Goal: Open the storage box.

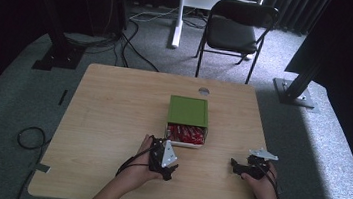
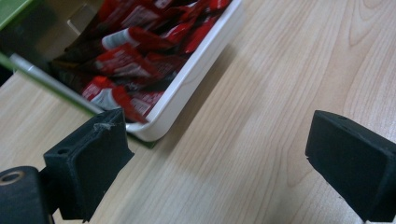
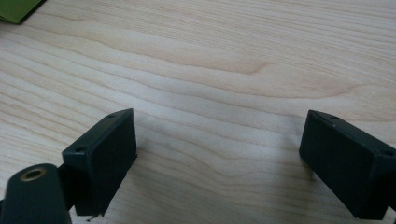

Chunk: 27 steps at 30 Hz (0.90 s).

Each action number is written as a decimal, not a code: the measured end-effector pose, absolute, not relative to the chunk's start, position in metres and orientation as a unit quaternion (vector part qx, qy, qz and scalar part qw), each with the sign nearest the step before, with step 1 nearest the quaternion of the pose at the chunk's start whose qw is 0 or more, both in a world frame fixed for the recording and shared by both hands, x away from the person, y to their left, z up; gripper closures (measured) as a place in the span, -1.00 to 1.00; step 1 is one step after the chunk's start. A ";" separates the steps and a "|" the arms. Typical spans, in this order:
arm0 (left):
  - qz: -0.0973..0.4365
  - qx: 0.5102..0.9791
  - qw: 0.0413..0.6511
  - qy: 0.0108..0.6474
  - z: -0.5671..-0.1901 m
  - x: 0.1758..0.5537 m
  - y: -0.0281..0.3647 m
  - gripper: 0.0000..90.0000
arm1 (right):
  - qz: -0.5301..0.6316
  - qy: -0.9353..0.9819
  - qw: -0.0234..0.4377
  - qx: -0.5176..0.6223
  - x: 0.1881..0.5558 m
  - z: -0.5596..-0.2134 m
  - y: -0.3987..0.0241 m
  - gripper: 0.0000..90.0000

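A green box [image 1: 189, 111] sits mid-table with its white drawer [image 1: 184, 143] pulled out toward me, full of red sachets [image 1: 185, 134]. My left gripper [image 1: 167, 165] rests low just left of the drawer's front corner, open and empty. In the left gripper view the white drawer [image 2: 196, 79] and its red sachets [image 2: 126, 60] lie close ahead of the left jaw, while the left gripper [image 2: 217, 163] spans bare wood. My right gripper [image 1: 237, 168] hovers at the table's right front, open, and in its own view the right gripper [image 3: 217, 163] has only wood between its jaws.
The wooden table [image 1: 112, 112] has a round grommet [image 1: 203, 90] behind the box. A corner of the green box [image 3: 16, 9] shows at the right gripper view's top left. A black chair [image 1: 235, 28] and frame posts stand on the carpet beyond.
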<state>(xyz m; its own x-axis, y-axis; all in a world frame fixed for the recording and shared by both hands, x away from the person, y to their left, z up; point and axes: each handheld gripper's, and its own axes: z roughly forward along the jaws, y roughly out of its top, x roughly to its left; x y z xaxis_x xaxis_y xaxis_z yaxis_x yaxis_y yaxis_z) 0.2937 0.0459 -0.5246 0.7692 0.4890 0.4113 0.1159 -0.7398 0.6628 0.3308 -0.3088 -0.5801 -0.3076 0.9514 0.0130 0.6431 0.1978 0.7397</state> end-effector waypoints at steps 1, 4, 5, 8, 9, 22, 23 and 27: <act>0.294 0.888 0.314 0.164 -0.524 0.294 0.044 -0.83 | 0.331 0.738 0.233 0.540 0.331 -0.580 -0.309 -0.77; 0.303 0.889 0.309 0.148 -0.523 0.294 0.040 -0.83 | 0.331 0.738 0.233 0.540 0.331 -0.580 -0.309 -0.77; 0.304 0.890 0.310 0.140 -0.522 0.295 0.036 -0.83 | 0.331 0.738 0.233 0.540 0.331 -0.580 -0.309 -0.77; 0.313 0.890 0.309 0.118 -0.521 0.295 0.030 -0.72 | 0.331 0.738 0.233 0.540 0.331 -0.580 -0.309 -0.77; 0.317 0.890 0.310 0.109 -0.520 0.296 0.028 -0.71 | 0.331 0.738 0.233 0.540 0.331 -0.580 -0.309 -0.77; 0.329 0.895 0.297 0.056 -0.533 0.311 0.018 -0.38 | 0.331 0.738 0.233 0.540 0.331 -0.580 -0.309 -0.77; 0.326 0.896 0.294 0.058 -0.535 0.312 0.019 -0.37 | 0.331 0.738 0.233 0.540 0.331 -0.580 -0.309 -0.77; 0.336 0.897 0.286 0.040 -0.537 0.315 0.019 -0.30 | 0.331 0.738 0.233 0.540 0.331 -0.580 -0.309 -0.77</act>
<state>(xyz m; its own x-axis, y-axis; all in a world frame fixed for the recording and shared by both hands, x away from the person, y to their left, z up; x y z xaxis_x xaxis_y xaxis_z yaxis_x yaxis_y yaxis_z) 0.3153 0.0195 -0.5369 0.7708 0.2632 0.5801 -0.1208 -0.8337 0.5388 0.3308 -0.3088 -0.5801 -0.3073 0.9515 0.0137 0.6429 0.1970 0.7402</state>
